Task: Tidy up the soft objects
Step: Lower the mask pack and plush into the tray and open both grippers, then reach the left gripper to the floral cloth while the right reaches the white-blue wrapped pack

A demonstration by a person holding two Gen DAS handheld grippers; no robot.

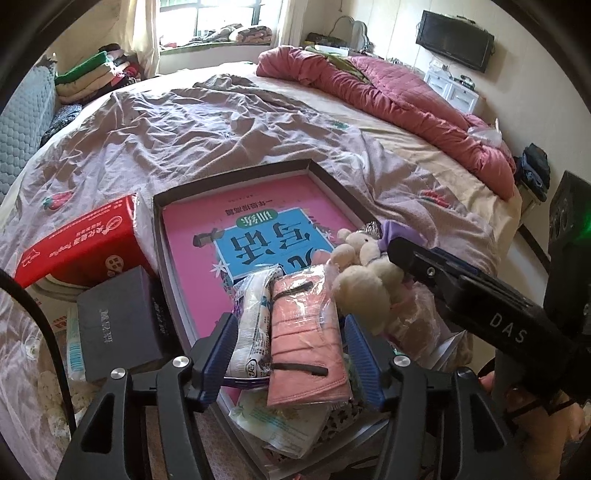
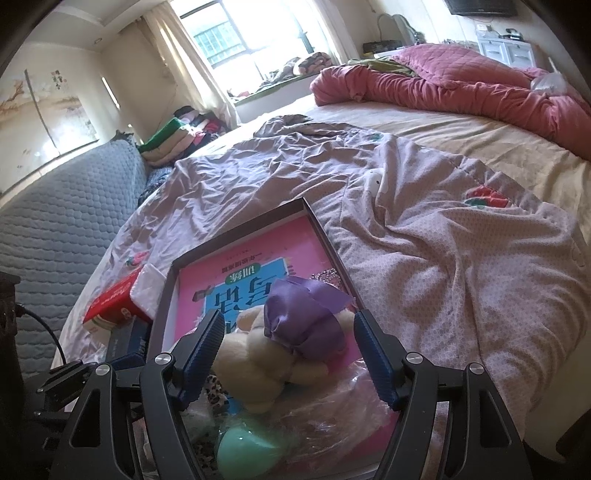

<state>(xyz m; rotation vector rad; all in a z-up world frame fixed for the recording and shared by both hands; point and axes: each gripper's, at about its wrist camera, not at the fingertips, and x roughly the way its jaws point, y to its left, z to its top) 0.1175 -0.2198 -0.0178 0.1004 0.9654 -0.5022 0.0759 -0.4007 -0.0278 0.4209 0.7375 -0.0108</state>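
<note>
On the near edge of the bed, a shallow dark-rimmed cardboard box is seen, lined with a pink-and-blue printed book. Piled at its near end: a salmon-pink pleated face mask in clear wrap, a white printed tissue packet, and a cream plush toy with a purple satin bow.

Left gripper: jaws roughly half open, mask and packet lying between the blue ribbed pads; no firm press can be made out, so nothing is judged held. Right gripper: jaws set wide, straddling the plush toy, pads apart from it.

Risks, as judged: the slick wrappers could be dragged or slid off the pile if the left jaws are withdrawn carelessly; two items could be pinched together. The plush could be squeezed unevenly and rolled out. A collision is possible, the two grippers being near each other.

Surface: a soft, rumpled mauve bedsheet with strawberry prints, likely unstable under the box. A red tissue carton and a grey box are noted beside it. Room: a crumpled pink quilt, folded clothes, a bright window, a wall television.
</note>
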